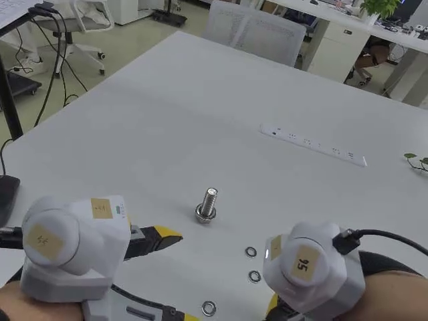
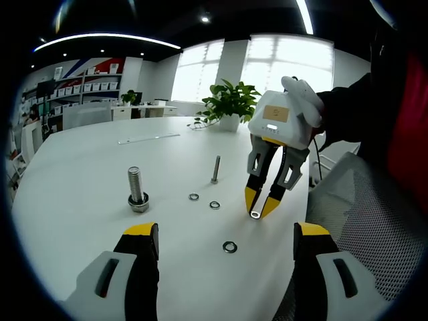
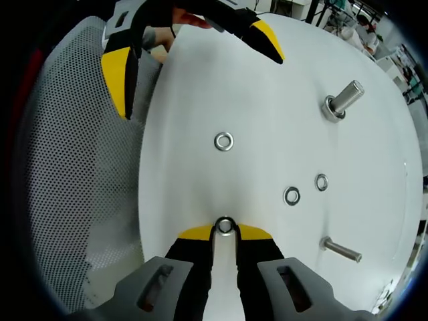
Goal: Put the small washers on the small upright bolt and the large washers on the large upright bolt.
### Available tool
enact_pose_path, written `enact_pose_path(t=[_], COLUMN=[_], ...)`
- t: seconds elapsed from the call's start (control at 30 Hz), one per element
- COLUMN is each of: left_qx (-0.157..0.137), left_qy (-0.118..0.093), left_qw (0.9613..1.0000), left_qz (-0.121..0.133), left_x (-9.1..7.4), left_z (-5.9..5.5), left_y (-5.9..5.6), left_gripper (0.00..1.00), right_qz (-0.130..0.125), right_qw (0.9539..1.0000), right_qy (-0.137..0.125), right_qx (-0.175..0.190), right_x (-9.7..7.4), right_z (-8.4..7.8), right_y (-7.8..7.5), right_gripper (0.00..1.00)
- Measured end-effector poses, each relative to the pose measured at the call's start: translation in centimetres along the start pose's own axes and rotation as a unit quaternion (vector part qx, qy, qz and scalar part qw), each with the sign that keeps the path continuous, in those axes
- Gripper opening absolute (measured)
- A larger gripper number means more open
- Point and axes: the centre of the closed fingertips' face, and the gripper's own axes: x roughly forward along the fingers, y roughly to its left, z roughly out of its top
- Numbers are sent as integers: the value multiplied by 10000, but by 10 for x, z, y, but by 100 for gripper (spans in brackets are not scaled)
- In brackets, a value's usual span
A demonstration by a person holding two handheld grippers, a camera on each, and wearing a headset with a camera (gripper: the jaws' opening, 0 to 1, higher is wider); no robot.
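Steel washer [image 3: 225,227] is being pinched at the very tips of the right gripper [image 3: 225,233], whose jaws are standing nearly shut around it. Its size against the others is hard to judge from these views. The large bolt [image 3: 342,100] and the small bolt [image 3: 341,250] are both standing upright on the white table [image 1: 200,114], well apart from the held piece. A lone washer [image 3: 224,141], a second washer [image 3: 291,196] and a third washer [image 3: 322,182] are lying flat on the table nearer the bolts.

Assessment: the step in hand is carrying the washer to its matching bolt. Doing it well is calling for levelling the ring, centring its hole over the bolt tip, and opening only once the thread is inside. The grip is shallow, so a knock is risking a flicked washer or a tipped bolt.

Pose: in the left gripper view the right gripper is pointing steeply down, tips close above the table. The left gripper [image 2: 226,231] is hovering low and level, jaws spread wide, holding nothing.
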Motion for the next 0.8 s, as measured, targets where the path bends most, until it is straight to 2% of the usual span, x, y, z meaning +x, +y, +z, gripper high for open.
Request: enact_pose_path(t=[0.4,0.8], left_qx=[28,48], left_qy=[-3,-14], left_qw=[10000,9999], left_qz=[-70,-118], left_x=[3,4], left_z=[2,2], left_y=[1,0], left_gripper=[82,83], right_qz=[-142,-427], right_qw=[9993,9973], right_qy=[26,48], right_qx=[343,588], right_x=[-15,-47], right_z=[-16,-34], right_y=[-14,-35], right_gripper=[13,13])
